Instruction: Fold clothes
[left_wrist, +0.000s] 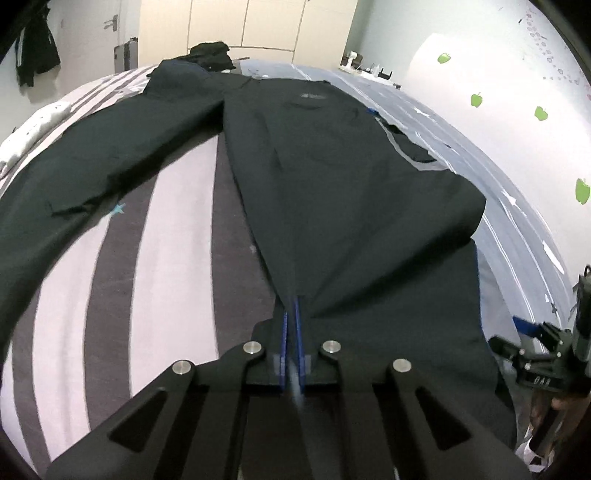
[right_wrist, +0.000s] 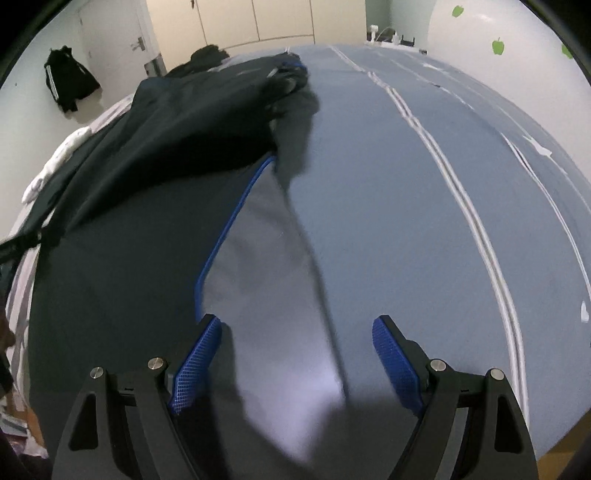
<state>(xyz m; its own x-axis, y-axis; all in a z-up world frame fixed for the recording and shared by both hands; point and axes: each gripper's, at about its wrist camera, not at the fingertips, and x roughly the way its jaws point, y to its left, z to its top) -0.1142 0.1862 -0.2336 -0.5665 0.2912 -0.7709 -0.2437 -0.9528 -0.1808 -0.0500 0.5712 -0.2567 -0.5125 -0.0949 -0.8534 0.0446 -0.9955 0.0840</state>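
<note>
While clamped on jacket (left_wrist: 332, 177) hem, left tongs (left_wrist: 293, 314) could lose it if tugged hard. Right tongs (right_wrist: 297, 343) gaping, empty above bed (right_wrist: 424, 184); might snag lining

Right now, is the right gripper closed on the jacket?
No, the right gripper has its jaws spread wide apart, hanging over the jacket with nothing pinched between the blue pads.
</note>
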